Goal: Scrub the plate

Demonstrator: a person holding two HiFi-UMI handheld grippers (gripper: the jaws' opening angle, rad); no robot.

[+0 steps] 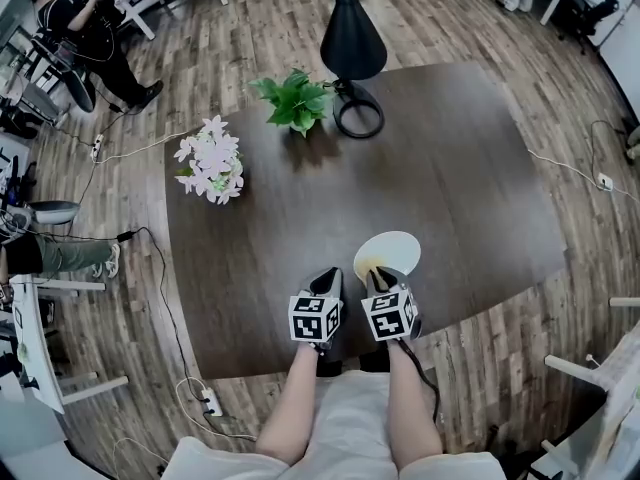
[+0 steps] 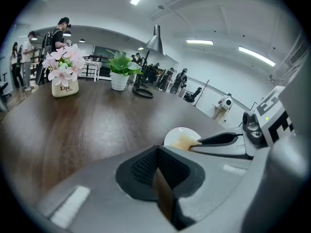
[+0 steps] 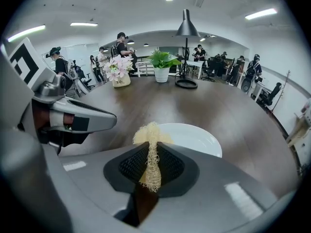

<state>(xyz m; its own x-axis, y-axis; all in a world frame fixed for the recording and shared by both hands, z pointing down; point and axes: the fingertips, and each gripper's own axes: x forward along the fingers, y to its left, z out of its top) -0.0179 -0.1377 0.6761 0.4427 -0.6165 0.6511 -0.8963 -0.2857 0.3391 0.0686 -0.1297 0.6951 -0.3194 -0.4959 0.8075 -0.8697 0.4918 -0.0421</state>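
A white plate (image 1: 392,250) lies near the front edge of the dark table (image 1: 450,168). My right gripper (image 1: 378,278) is at the plate's near rim, shut on a pale yellow fibre scrubber (image 3: 151,152) whose tuft sticks out over the plate (image 3: 189,137). In the left gripper view the tuft shows as a brownish patch on the plate (image 2: 179,136), at the tip of the right gripper (image 2: 201,142). My left gripper (image 1: 326,282) hovers just left of the plate. Its jaws are shut with nothing between them (image 2: 156,166).
A vase of pink flowers (image 1: 210,162) stands at the table's left. A potted green plant (image 1: 294,98) and a black lamp with a ring base (image 1: 358,116) stand at the far edge. Cables run over the wooden floor (image 1: 140,258). People stand in the background.
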